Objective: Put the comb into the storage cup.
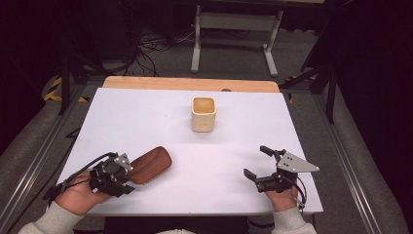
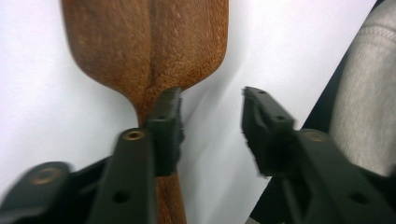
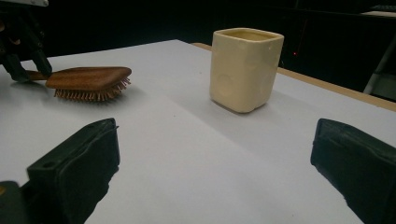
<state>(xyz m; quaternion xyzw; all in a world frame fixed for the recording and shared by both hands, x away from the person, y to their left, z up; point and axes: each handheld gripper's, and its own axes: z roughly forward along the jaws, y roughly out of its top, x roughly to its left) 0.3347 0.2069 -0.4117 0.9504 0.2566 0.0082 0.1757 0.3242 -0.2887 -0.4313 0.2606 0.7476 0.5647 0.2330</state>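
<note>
- The left gripper [image 1: 130, 181] is the nearer tool to the brown wooden paddle hairbrush [image 1: 152, 165]. Its jaws stand partly open. In the left gripper view one pad [image 2: 167, 122] overlaps the brush neck and the other stands clear to the side, so nothing is clamped.
- The hairbrush lies bristles down on the white table [image 1: 146, 122], at its near left. Its long axis runs from the handle at the left gripper away toward the table centre.
- The right gripper [image 1: 257, 163] rests well apart at the near right, jaws wide open and empty.
- The cream square ceramic cup [image 1: 203, 114] stands upright farther back, mid-table.
- The right gripper view shows the bristles [image 3: 91, 95]; the left gripper view shows the neck contact.
</note>
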